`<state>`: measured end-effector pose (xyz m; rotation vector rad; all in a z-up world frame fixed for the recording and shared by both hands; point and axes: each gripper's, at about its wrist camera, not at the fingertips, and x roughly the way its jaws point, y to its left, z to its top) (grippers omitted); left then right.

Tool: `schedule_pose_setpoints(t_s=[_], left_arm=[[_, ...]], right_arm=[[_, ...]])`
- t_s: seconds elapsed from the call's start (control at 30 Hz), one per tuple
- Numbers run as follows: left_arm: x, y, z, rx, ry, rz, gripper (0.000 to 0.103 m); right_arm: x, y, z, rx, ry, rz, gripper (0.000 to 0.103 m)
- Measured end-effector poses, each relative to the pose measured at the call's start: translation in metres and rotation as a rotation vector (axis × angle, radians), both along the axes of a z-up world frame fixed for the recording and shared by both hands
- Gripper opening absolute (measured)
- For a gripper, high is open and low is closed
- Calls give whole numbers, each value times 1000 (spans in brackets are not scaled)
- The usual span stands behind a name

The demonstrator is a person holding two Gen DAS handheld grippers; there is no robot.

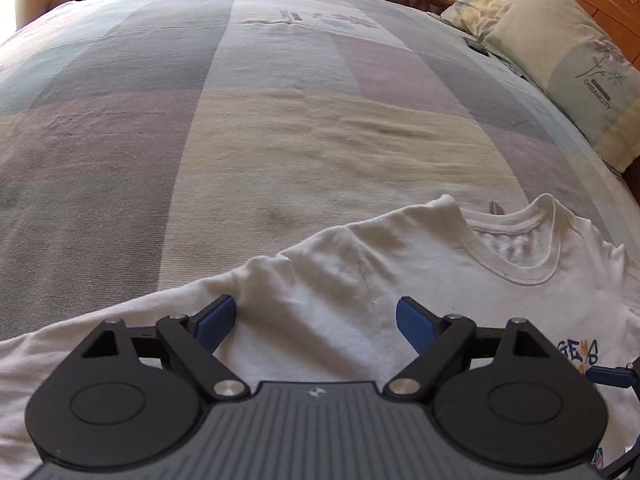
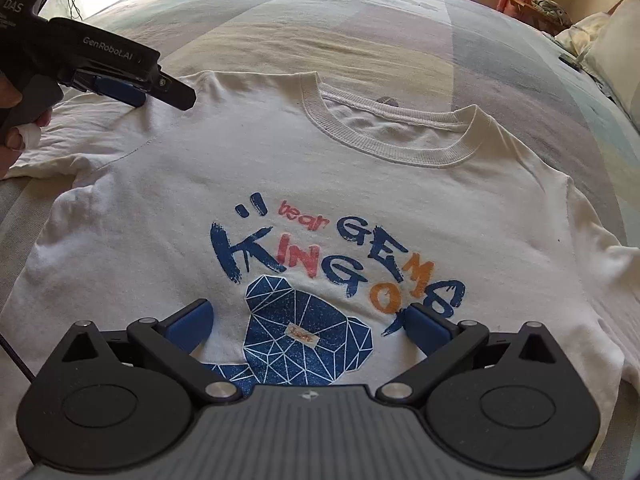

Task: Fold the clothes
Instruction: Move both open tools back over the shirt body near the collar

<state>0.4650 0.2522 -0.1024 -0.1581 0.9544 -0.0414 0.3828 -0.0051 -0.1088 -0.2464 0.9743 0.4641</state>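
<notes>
We get bright daylight from the far left, blown out at the window corner in both views. Strong fisheye bends the bed [image 1: 280, 128] edges, with dark vignette in the corners. Focus sharp mid-frame, shadows soft, pillow [image 1: 576, 76] slightly smeared.

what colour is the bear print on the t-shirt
Blue with white lines, bear print, clearest in the right wrist view.
</notes>
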Motion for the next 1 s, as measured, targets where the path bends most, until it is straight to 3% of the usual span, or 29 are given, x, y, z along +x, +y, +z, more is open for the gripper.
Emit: schedule_pose_setpoints(t_s=[0.17,0.37,0.5,0.6,0.7,0.87,0.93,1.0], left_arm=[[2,-3,25,15,-27,78,87],[-21,-70,38,12,-4,-87,87],[-32,-111,24,20,44,-150,87],[-36,-127,10,-12,92,-126,87],[-40,-139,4,12,127,-109,87],[-38,-150,14,18,115,-118,87],[-36,-157,19,33,94,-128,87],[-35,-165,23,54,74,-139,87]], right_arm=[[-3,-4,1,28,-25,7,103],[7,-48,15,196,28,-34,103],[15,-93,26,160,-61,-145,103],[30,-125,22,131,-41,-208,103],[29,-152,3,162,43,-202,103],[2,-157,8,109,94,-115,103],[3,-166,20,171,89,-129,103],[13,-173,34,177,-2,-161,103]])
